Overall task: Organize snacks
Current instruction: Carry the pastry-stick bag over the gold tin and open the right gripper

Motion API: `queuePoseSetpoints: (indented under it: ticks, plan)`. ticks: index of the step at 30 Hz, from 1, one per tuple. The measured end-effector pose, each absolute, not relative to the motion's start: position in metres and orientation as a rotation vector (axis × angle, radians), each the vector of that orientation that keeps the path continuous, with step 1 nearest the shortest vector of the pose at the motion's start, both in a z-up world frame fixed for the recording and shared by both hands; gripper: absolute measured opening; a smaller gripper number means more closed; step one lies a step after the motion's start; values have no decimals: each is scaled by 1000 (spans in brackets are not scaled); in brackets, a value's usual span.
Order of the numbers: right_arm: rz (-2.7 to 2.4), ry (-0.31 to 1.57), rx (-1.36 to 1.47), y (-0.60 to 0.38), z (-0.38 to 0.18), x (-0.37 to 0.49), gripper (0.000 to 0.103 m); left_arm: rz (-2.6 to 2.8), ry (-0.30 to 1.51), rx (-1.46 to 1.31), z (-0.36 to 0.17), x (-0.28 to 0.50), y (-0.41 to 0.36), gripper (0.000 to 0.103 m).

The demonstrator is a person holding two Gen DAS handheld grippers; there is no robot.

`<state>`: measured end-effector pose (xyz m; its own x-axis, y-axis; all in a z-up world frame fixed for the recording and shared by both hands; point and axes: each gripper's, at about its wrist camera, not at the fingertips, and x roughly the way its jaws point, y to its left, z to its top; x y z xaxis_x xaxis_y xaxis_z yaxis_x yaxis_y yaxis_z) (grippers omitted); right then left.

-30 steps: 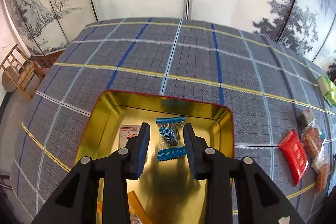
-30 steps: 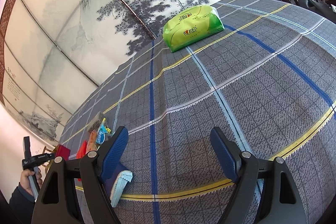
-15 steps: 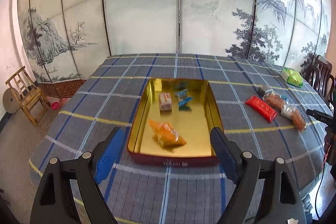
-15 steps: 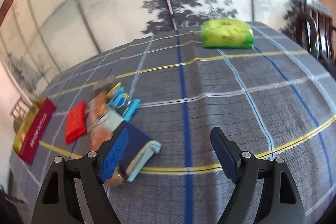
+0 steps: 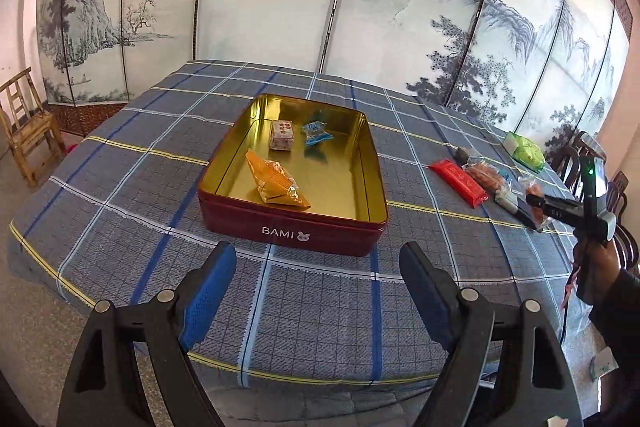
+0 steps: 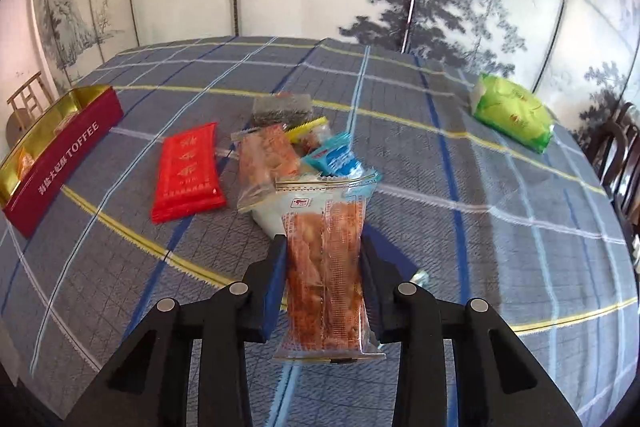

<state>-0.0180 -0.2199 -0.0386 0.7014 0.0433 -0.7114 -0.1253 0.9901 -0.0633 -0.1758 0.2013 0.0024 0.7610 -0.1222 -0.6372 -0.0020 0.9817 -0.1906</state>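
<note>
my right tool gripped a clear snack packet; my left tool gaped empty before the tin.

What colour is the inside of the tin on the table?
Shiny gold inside the tin, with dark red outer walls; the left wrist view shows it best.

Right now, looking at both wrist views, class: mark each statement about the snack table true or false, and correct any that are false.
1. The right gripper grips a clear packet of orange snack. True.
2. The left gripper holds a blue candy. False: its fingers stand apart, holding nothing.
3. The tin holds three snacks. True.
4. The red packet lies inside the tin. False: it lies on the tablecloth.
5. The green pack touches the tin. False: far apart.
</note>
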Motion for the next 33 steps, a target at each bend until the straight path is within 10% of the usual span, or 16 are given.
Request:
queuePoseSetpoints:
  ticks: [33]
  plan:
    - [21, 507, -148, -71, 129, 62, 36, 55, 700, -218, -15, -240, 237, 79]
